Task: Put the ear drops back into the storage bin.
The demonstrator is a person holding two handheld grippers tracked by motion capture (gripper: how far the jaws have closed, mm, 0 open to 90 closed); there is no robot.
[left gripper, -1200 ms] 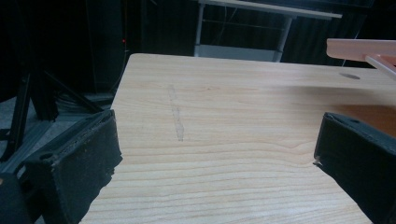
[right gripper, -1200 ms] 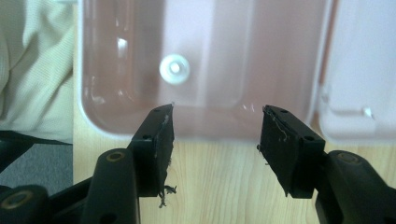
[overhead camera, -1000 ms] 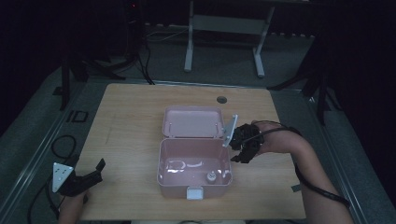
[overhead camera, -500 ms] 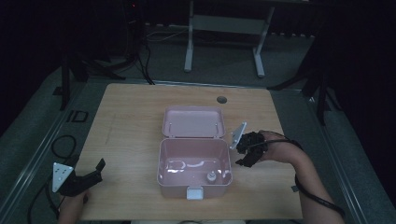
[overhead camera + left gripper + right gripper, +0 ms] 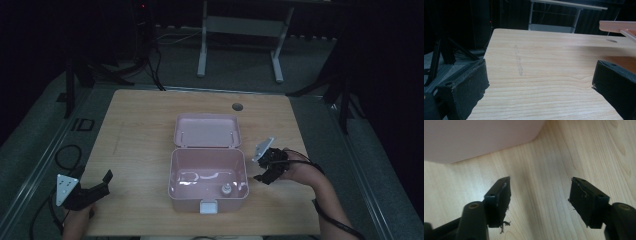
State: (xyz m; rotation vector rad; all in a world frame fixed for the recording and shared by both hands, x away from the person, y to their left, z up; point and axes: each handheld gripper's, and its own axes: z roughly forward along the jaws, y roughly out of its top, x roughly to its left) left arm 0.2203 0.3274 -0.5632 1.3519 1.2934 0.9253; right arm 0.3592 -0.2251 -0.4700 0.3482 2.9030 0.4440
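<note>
A pink lidded box (image 5: 208, 188) stands open at the middle of the wooden table (image 5: 140, 135), its lid (image 5: 207, 131) laid back behind it. Inside lie a small pale round piece (image 5: 226, 188) and a thin whitish strand (image 5: 207, 175). My right gripper (image 5: 265, 171) hovers just right of the box, jaws spread and empty; in the right gripper view it (image 5: 540, 192) points down at the table beside the box wall (image 5: 474, 137). My left gripper (image 5: 97, 186) rests open at the table's front left corner, and in its own view it (image 5: 539, 82) faces bare wood.
A round cable hole (image 5: 237, 106) sits near the table's back edge. A metal stand (image 5: 240, 30) and cables (image 5: 65, 155) lie on the dark floor around the table. A faint pencil line (image 5: 518, 61) marks the wood ahead of the left gripper.
My right gripper has drawn back from the box's right rim, moving rightward and toward the front, lower over the table. The left gripper has stayed put.
</note>
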